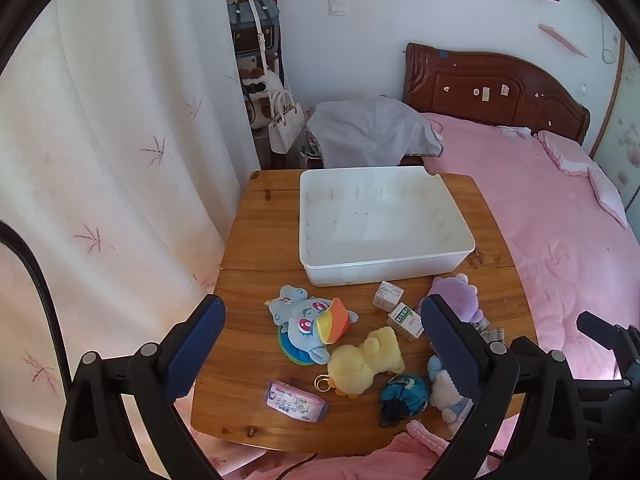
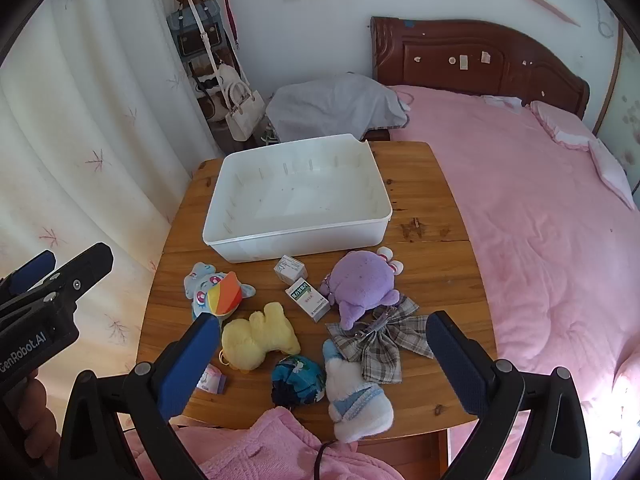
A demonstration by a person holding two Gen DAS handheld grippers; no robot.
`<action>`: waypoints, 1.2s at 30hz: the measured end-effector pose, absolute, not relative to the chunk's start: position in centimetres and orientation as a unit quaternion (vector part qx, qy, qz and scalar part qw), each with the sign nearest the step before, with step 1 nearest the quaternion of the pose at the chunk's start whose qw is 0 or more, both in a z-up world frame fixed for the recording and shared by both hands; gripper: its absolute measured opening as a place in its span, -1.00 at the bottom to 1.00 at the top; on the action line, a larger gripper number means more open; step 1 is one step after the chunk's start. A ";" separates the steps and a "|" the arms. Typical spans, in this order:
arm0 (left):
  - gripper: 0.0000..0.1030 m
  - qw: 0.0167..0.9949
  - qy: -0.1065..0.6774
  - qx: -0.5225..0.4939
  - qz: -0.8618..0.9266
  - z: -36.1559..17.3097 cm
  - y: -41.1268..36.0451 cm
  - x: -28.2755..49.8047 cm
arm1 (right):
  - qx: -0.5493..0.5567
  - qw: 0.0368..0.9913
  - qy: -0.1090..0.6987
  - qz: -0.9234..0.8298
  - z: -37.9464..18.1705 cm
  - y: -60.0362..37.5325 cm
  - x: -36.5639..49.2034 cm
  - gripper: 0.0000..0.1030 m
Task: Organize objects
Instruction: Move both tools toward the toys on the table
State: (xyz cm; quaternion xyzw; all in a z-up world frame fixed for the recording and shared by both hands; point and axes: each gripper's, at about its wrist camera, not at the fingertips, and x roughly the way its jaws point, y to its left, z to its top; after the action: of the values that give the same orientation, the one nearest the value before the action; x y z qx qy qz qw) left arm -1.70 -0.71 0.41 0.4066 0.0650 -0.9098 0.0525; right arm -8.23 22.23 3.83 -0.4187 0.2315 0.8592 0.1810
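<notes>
An empty white bin [image 1: 384, 220] [image 2: 296, 196] sits at the far half of a small wooden table [image 1: 256, 248] [image 2: 440, 264]. In front of it lie a blue pony plush [image 1: 308, 320] [image 2: 216, 288], a yellow plush [image 1: 368, 360] [image 2: 256, 336], a purple plush [image 2: 364, 284] [image 1: 456, 292], two small boxes [image 1: 404, 316] [image 2: 308, 298], a blue-green pouch [image 1: 404, 394] [image 2: 298, 376], a white-and-blue plush [image 2: 356, 396], a plaid bow [image 2: 376, 340] and a wipes pack [image 1: 294, 400]. My left gripper [image 1: 320, 348] and right gripper [image 2: 324, 360] both hover open above the toys, holding nothing.
A pink bed [image 1: 560, 216] with a brown headboard [image 2: 480, 56] runs along the table's right side. White curtains [image 1: 100, 160] hang at the left. Hanging bags [image 1: 260, 80] and a grey-covered bundle [image 2: 332, 108] stand behind the table. Pink fleece [image 2: 272, 448] lies at the near edge.
</notes>
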 end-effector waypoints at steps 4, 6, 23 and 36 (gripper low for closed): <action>0.92 0.057 0.068 0.408 -0.909 0.4 -0.7 -1.9 | -0.420 0.184 0.231 0.858 3.7 22.1 -8.6 1.00; 0.92 0.058 0.068 0.409 -0.908 0.4 -0.8 -2.1 | -0.422 0.185 0.228 0.858 3.7 22.1 -8.8 1.00; 0.92 0.073 0.089 0.428 -0.897 -0.5 -1.4 -5.0 | -0.455 0.193 0.209 0.844 3.1 22.6 -11.3 1.00; 0.92 0.096 0.129 0.462 -0.872 -2.1 -1.7 -4.1 | -0.485 0.195 0.225 0.822 2.1 21.8 -11.3 1.00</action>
State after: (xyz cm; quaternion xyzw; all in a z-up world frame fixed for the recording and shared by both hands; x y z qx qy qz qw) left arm -4.13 -1.68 -2.11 0.4617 0.1286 -0.8724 0.0962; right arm -11.26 21.80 2.05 -0.4847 0.2253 0.8224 0.1947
